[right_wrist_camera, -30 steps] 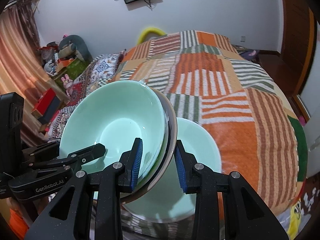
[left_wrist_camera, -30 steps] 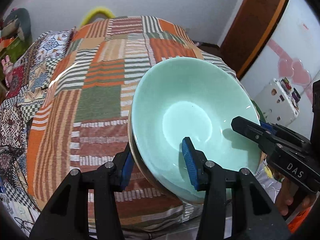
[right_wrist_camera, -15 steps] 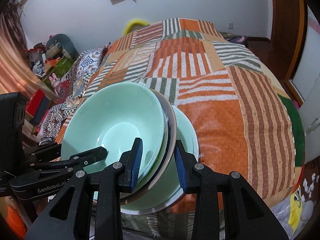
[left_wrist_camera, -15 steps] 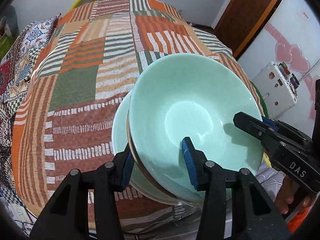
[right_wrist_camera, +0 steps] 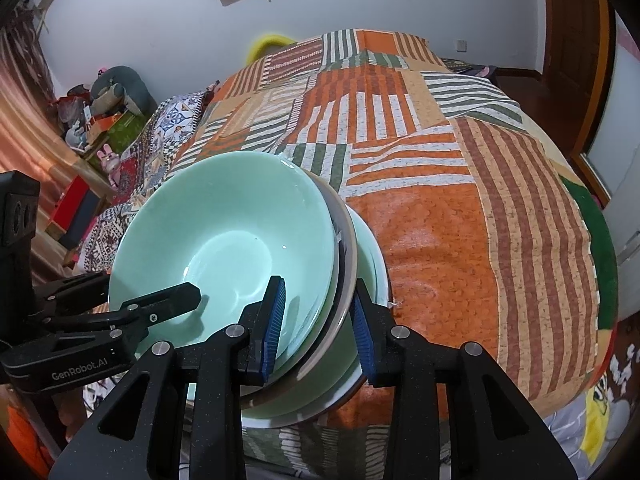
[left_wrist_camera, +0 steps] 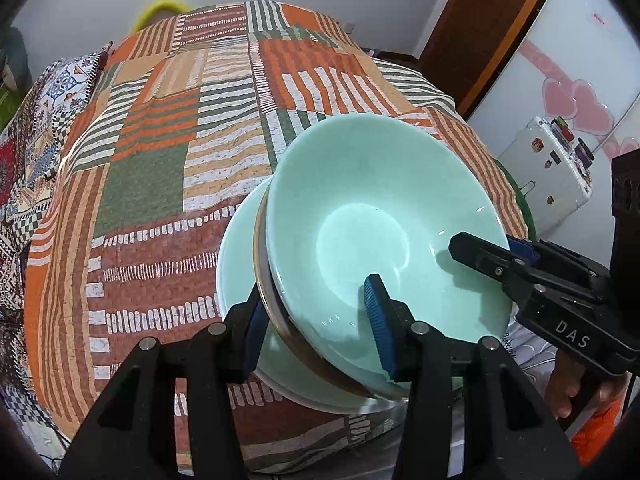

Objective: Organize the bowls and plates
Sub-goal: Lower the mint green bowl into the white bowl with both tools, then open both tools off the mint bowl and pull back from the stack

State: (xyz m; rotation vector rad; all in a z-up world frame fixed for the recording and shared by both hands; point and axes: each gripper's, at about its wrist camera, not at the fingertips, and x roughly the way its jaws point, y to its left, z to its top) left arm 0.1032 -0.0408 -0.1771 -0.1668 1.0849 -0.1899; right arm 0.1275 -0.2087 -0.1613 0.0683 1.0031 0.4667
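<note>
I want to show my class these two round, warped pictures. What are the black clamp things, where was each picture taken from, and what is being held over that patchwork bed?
No robot here: a person holds a hand-operated claw in each hand, each carrying a wide-angle camera looking along its fingers. One picture is from the left claw, the other from the right claw. Both grip opposite sides of a mint-green bowl, apparently nested in more dishes. Beneath it another green dish lies on the striped patchwork quilt.
</note>
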